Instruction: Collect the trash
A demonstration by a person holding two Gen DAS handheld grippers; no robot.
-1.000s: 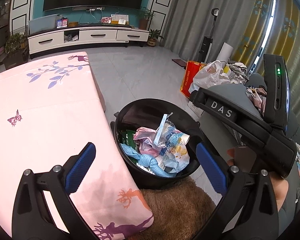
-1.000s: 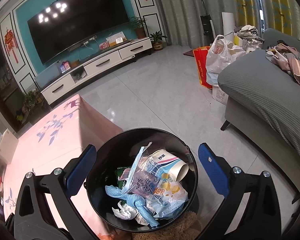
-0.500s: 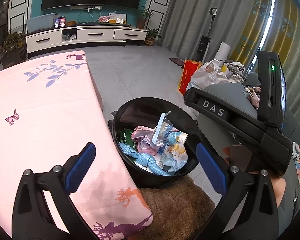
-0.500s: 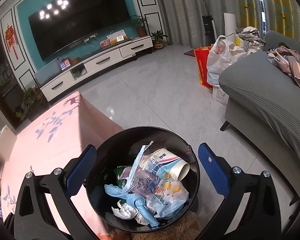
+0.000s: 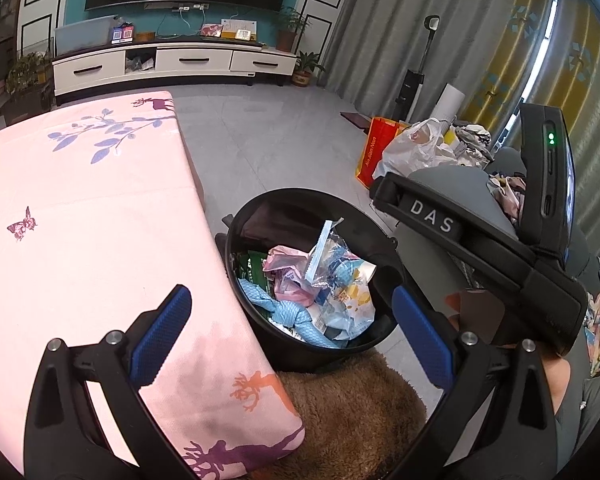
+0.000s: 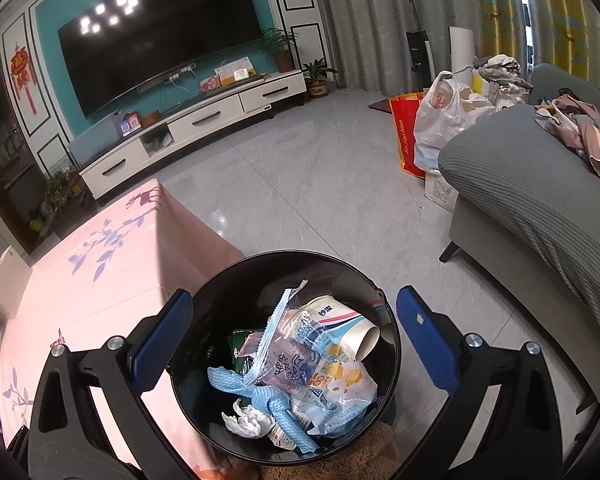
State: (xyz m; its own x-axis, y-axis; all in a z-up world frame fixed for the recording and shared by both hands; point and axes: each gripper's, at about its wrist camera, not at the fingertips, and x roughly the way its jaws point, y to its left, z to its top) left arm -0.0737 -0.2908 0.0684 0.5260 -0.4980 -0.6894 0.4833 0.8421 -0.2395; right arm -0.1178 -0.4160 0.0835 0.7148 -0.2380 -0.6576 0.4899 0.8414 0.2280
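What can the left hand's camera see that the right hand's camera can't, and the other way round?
Only the left view shows the right gripper from outside, marked DAS with a green light, jaws open over the bin, and pink wrapping in the trash.

Only the right view shows the paper cup lying on its side, crumpled tissue, and the lit reflections on the TV.

Both show the black bin holding a blue cloth and snack bags, the pink table, TV stand, grey sofa and floor bags. The left gripper is open too.
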